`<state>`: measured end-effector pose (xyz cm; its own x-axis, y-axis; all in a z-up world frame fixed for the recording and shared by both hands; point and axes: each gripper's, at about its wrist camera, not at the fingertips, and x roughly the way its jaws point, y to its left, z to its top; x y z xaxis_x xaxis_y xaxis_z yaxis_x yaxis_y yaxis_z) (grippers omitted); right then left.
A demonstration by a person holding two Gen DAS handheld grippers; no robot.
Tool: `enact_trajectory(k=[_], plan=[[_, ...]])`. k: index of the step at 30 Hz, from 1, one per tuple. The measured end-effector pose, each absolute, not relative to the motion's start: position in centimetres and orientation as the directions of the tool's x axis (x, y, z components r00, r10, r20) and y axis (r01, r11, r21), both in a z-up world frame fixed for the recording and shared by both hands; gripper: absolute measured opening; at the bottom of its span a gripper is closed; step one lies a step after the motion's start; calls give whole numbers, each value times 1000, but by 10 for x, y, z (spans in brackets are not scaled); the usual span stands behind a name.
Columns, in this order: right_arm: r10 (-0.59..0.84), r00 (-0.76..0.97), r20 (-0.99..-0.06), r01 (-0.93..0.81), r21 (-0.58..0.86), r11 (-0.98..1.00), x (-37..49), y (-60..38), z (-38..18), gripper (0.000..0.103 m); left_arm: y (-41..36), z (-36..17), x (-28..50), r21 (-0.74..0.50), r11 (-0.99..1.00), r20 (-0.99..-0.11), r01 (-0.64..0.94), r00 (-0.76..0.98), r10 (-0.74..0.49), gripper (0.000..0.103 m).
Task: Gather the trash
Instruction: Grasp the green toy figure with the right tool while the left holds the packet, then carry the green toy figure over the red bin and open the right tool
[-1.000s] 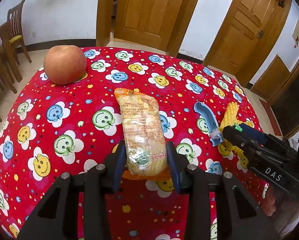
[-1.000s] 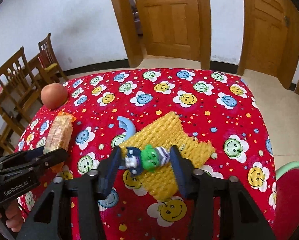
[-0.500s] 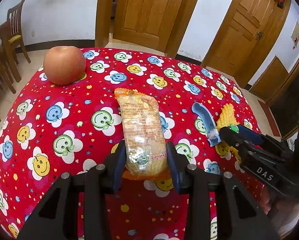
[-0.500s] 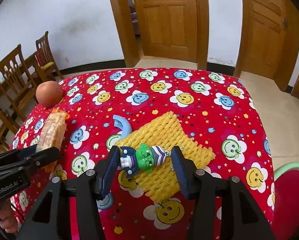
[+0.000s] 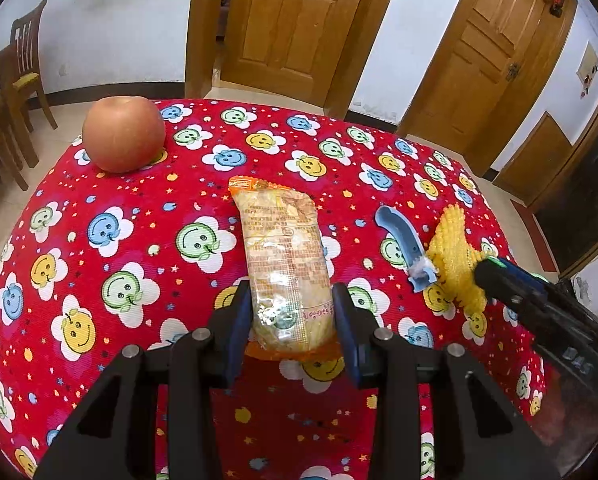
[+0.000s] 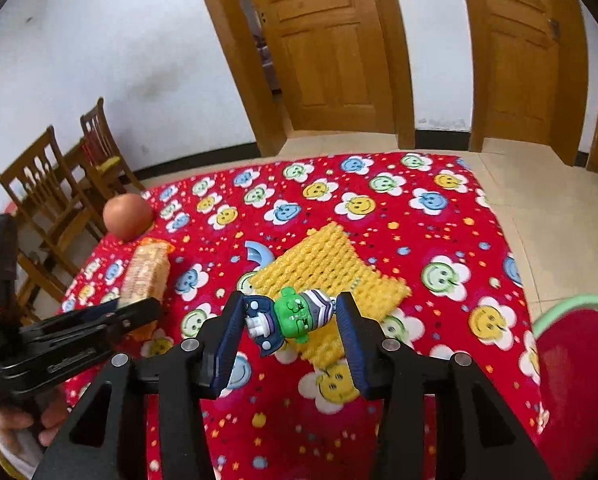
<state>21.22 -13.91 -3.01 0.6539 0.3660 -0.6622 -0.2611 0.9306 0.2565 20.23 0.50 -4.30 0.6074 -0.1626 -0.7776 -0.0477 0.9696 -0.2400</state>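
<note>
My left gripper point(image 5: 291, 314) is shut on the near end of a clear snack packet with orange ends point(image 5: 283, 264), which lies lengthwise on the red smiley tablecloth point(image 5: 139, 248). My right gripper point(image 6: 291, 322) is shut on a small green toy figure point(image 6: 295, 316) and holds it up above a yellow foam fruit net point(image 6: 323, 268). A blue curved plastic piece point(image 5: 405, 244) lies beside the net point(image 5: 457, 264). The right gripper shows at the right in the left wrist view point(image 5: 511, 284), and the left gripper at the lower left in the right wrist view point(image 6: 111, 320).
A red apple point(image 5: 123, 136) sits at the far left corner of the table. Wooden chairs point(image 6: 47, 200) stand left of the table. Wooden doors point(image 5: 287, 24) are behind. A red stool with a green rim point(image 6: 575, 356) is at the right.
My right gripper has lifted the green toy higher above the yellow net. My left gripper stays closed on the snack packet in about the same place.
</note>
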Motion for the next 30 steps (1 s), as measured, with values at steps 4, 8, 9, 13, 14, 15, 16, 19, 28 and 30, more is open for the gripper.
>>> enact_trajectory(k=[4, 8, 9, 13, 14, 15, 16, 19, 28, 30], plan=[[361, 678, -640, -234, 278, 932, 194, -155, -19, 47, 5, -43, 203, -242, 969, -775, -44, 610, -165, 40], [343, 704, -622, -197, 294, 935, 175, -174, -11, 47, 4, -42, 202, -244, 969, -771, -38, 613, -170, 40], [335, 711, -618, -183, 297, 937, 170, -181, -9, 47, 3, -42, 201, -244, 969, -770, -36, 615, -171, 40], [323, 725, -608, -145, 324, 935, 154, -205, -3, 47, 0, -41, 200, -247, 969, -769, -26, 614, -180, 40], [319, 728, -606, -137, 327, 935, 151, -210, -2, 47, -2, -41, 200, -250, 968, -769, -24, 613, -183, 40], [311, 732, -606, -128, 326, 937, 147, -215, -1, 47, -3, -41, 200, -250, 968, -769, -21, 612, -185, 40], [299, 736, -607, -115, 323, 939, 143, -220, -1, 47, -4, -41, 200, -251, 968, -768, -18, 612, -188, 40], [268, 750, -604, -79, 320, 944, 132, -235, 2, 48, -7, -41, 199, -255, 967, -767, -10, 611, -195, 40], [193, 765, -615, 29, 332, 943, 112, -283, -5, 48, -20, -33, 196, -270, 963, -760, 14, 611, -222, 40], [181, 766, -617, 43, 331, 943, 108, -290, -7, 48, -26, -29, 194, -279, 960, -758, 27, 607, -237, 40]])
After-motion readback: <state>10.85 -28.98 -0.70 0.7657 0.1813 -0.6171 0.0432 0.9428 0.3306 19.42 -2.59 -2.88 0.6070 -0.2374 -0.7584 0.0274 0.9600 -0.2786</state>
